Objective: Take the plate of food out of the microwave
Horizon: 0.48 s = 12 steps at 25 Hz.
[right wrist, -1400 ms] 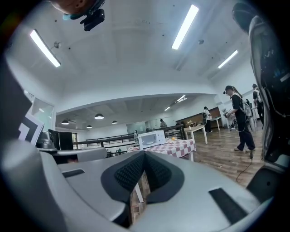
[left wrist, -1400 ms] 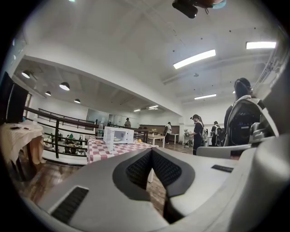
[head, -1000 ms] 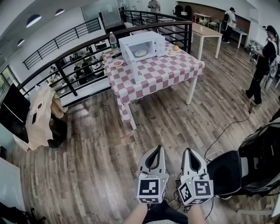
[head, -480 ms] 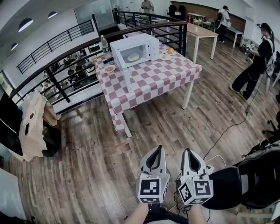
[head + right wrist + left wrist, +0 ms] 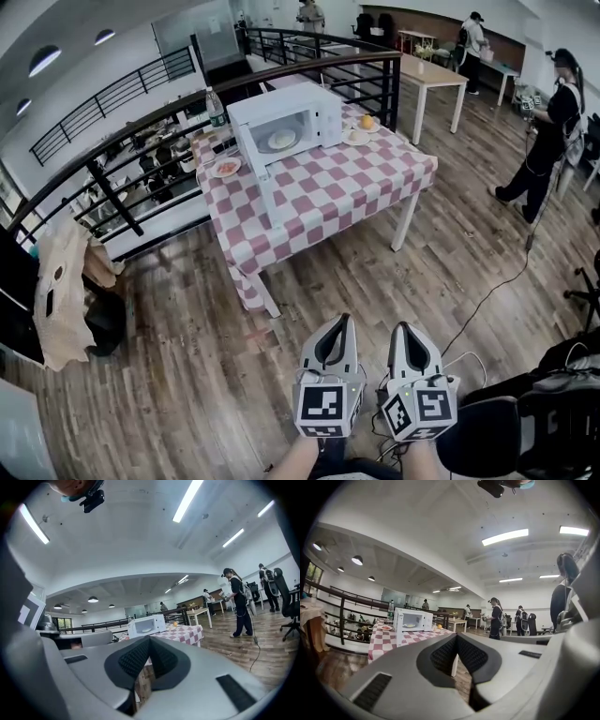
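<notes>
A white microwave stands on the red-and-white checked table far ahead, its door swung open to the left. Inside sits a plate of food. The microwave shows small in the left gripper view, and the microwave shows small in the right gripper view too. My left gripper and right gripper are held side by side low in the head view, over the wood floor, well short of the table. Both are shut with nothing between the jaws.
On the table lie another plate of food at the left, a water bottle and a dish with an orange. A black railing runs behind it. A person stands right; a black chair sits lower right.
The table and microwave have come nearer and larger in the head view as I walk forward. Both grippers keep their place in the frame, still shut.
</notes>
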Available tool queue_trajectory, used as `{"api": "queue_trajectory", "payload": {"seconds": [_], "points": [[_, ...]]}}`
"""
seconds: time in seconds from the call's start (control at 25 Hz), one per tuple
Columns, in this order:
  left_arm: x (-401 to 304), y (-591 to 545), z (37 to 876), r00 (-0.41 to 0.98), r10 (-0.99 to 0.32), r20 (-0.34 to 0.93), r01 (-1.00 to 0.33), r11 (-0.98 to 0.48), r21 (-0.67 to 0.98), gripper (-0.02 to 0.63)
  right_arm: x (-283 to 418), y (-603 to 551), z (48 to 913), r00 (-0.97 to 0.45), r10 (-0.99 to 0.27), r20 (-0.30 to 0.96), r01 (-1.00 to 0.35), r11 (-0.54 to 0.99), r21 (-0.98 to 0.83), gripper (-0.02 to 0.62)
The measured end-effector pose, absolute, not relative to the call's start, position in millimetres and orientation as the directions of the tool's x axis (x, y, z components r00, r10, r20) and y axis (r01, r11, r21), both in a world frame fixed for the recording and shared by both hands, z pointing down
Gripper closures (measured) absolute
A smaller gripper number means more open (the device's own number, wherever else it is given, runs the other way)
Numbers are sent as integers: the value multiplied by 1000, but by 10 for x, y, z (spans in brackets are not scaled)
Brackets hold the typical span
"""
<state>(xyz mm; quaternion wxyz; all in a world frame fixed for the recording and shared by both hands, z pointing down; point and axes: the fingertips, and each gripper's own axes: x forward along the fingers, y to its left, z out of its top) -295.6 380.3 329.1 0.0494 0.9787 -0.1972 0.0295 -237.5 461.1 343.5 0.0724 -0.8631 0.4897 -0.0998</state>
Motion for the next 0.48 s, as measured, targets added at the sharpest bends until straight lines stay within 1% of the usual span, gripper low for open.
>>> {"api": "queue_trajectory", "payload": {"seconds": [0.2,0.48], "points": [[-2740,3401,3264,920,-384,75,-390,-916,91,588,-2148,4215,3437,506,-856,109,-824,-517,-231,601],[-2626,2945,3411,907,-410,95,-420,-900,118,588,-1942,3822,3542,499,-857,127,-821,-515,-248,601]]}}
